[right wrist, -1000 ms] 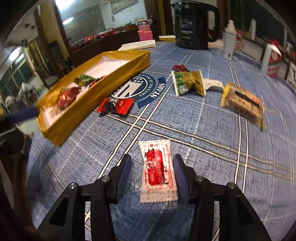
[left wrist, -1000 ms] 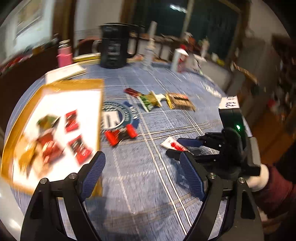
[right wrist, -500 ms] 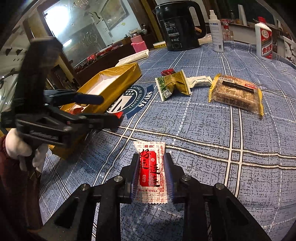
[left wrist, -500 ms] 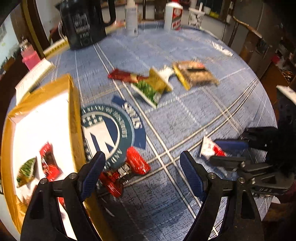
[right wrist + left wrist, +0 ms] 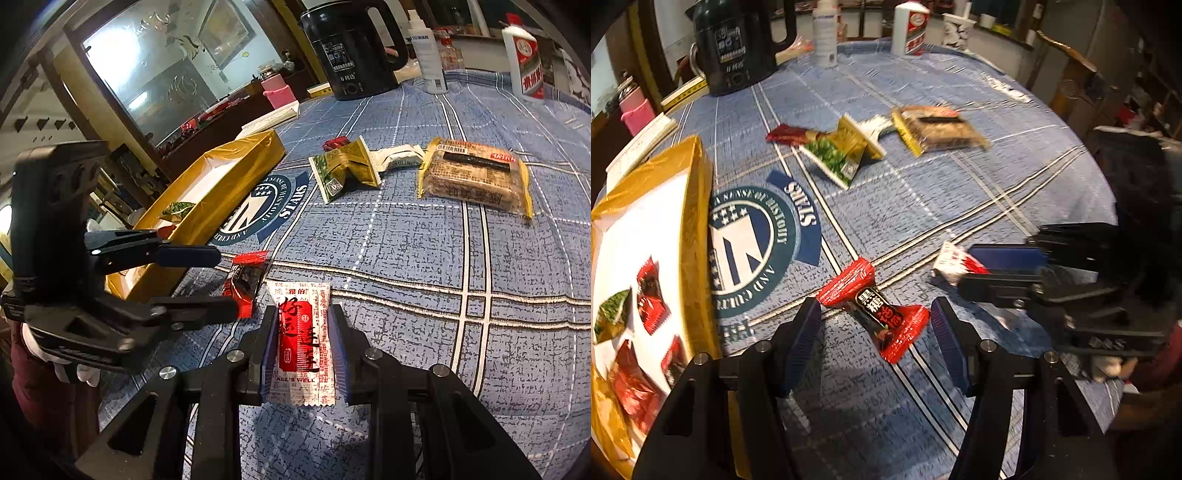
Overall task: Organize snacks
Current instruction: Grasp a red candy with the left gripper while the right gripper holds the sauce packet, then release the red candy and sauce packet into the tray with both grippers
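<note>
Item: white-and-red sachet (image 5: 301,341), flat with crimped ends and red panel printed in Chinese, lying on the blue checked tablecloth (image 5: 424,258) with the right gripper (image 5: 302,350) clamped on its long edges, seemingly for carrying to the gold tray (image 5: 690,229) where other snacks lay. Item: red candy wrapper (image 5: 875,306), glossy, dark centre, twisted ends, flat on the cloth between the spread fingers of the left gripper (image 5: 875,328), evidently lined up for pinching.
</note>
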Demonstrator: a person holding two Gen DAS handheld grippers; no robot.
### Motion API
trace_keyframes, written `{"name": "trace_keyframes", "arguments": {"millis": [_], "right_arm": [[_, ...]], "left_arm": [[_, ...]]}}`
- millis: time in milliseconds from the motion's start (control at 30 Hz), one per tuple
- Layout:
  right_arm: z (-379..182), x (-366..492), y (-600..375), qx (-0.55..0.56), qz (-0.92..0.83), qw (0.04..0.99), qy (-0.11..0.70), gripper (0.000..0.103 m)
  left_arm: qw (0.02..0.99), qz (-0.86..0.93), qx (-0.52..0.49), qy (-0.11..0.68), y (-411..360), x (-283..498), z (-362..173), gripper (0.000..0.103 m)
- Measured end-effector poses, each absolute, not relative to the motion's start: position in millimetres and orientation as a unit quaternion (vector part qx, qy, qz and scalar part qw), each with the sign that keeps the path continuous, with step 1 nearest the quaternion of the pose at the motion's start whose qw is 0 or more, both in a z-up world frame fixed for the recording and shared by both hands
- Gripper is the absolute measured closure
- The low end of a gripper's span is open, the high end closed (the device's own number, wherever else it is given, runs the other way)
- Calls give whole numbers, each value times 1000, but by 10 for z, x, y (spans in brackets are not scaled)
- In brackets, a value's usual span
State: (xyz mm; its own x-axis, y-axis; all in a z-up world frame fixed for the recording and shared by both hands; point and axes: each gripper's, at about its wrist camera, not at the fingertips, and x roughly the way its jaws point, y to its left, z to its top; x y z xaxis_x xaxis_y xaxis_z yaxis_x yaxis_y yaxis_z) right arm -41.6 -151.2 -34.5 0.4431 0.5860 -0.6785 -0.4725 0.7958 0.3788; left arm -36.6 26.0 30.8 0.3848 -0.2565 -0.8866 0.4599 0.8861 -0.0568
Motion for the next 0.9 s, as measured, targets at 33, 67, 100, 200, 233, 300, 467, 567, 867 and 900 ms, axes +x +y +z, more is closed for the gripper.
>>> {"name": "trace_keyframes", "arguments": {"millis": [33,67,100,200,233,300,467,567,867,900], "right_arm": [[-346,-417,-1512,66,313,847,425,74],[-346,-413,-1512,67,313,847,425,74],[-347,-408,-1513,68,314,846,425,74],[-349,-404,-1511,67,322,842,428,73],[-347,-407,-1511,66,323,841,429,73],[-333,-427,-1494,56,320,843,429,73],[-302,-520,-1385,12,304,853,423,71],[-289,-602,-1288,-19,293,858,421,64],[-268,-748,-1077,-91,256,864,424,81],[-238,-752,-1069,-90,253,866,421,83]], "left_arm": [[826,-212,98,512,245,-364,272,42],[827,-209,96,513,237,-346,243,42],[833,-203,95,507,226,-346,238,42],[842,-191,81,499,216,-335,255,57],[847,-180,81,493,211,-328,252,65],[857,-168,75,482,215,-311,240,83],[867,-171,30,467,375,-371,261,86],[873,-174,11,455,490,-457,327,86],[894,-178,-54,407,1037,-774,702,86],[897,-175,-63,401,1134,-800,756,86]]}}
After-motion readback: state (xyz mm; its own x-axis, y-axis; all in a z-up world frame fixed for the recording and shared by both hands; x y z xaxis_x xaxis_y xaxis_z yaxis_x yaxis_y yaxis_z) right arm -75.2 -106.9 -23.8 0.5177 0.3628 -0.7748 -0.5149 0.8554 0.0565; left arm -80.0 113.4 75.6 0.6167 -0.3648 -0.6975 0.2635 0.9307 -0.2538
